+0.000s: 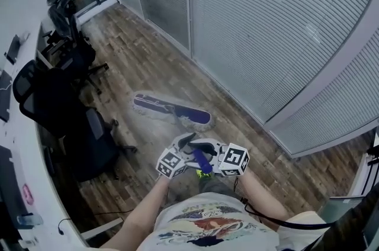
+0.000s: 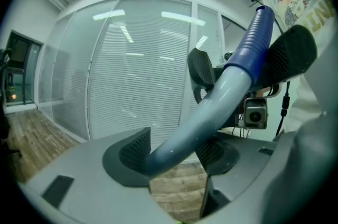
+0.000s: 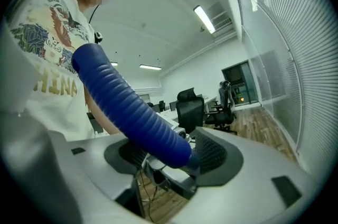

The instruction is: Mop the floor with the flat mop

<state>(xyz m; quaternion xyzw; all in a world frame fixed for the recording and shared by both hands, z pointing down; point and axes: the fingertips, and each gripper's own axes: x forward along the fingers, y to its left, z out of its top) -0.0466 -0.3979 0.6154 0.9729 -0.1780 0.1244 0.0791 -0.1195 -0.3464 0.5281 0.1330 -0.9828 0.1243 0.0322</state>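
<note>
Wooden flooring [image 1: 142, 60] bears the mop head [image 1: 172, 109] crosswise just ahead; left gripper [image 2: 171, 151] clamps its grey shaft [image 2: 211, 112], right gripper [image 3: 166, 154] the blue grip [image 3: 132, 106].

We count one flat mop [image 1: 172, 109], two grippers, namely the left gripper [image 1: 187, 143] and the right gripper [image 1: 209, 148], and at least three office chairs [image 1: 35, 93] at left.
</note>
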